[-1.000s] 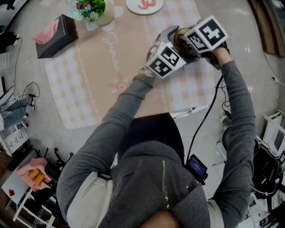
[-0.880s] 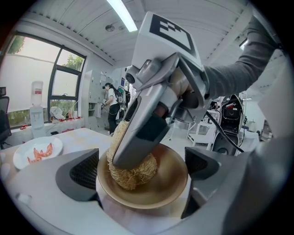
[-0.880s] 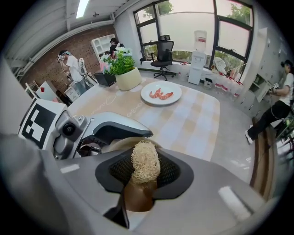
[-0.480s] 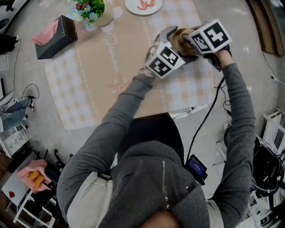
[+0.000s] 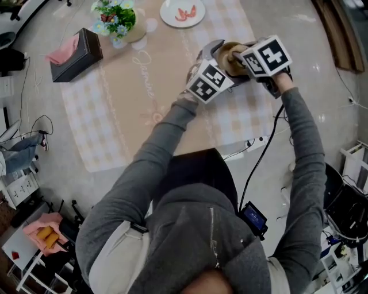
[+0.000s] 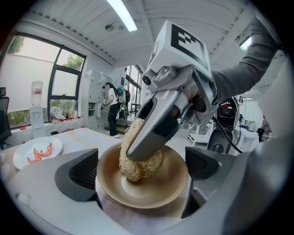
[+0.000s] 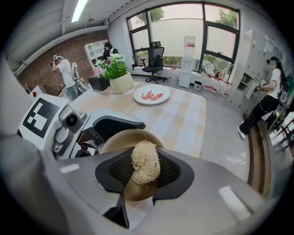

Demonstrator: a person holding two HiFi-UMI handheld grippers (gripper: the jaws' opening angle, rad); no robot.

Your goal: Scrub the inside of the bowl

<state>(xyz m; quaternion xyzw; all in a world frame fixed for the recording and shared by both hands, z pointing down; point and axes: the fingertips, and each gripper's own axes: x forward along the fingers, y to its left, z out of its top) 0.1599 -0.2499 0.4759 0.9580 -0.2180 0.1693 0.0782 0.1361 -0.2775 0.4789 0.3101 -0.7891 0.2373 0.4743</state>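
At the far left of the tabletop (image 5: 69, 20) sits a black tissue box (image 5: 77, 56) with a pink tissue poking out, and beside it a flower pot (image 5: 119, 17). Pale cursive writing (image 5: 144, 70) runs along the checked mat (image 5: 115, 120); it seems to begin with a J, but I can't read it for sure. Further along is a white plate (image 5: 172, 17) with something red on it. The left gripper (image 6: 141, 170) has its jaws clamped on the rim of the tan bowl (image 6: 142, 204), held tipped up over the mat. The right gripper (image 7: 146, 173) has its jaws closed on a straw-coloured fibre scrubber (image 7: 146, 166), which is pressed against the inside of the bowl. Each gripper carries a cube printed with black-and-white square markers, no lettering.
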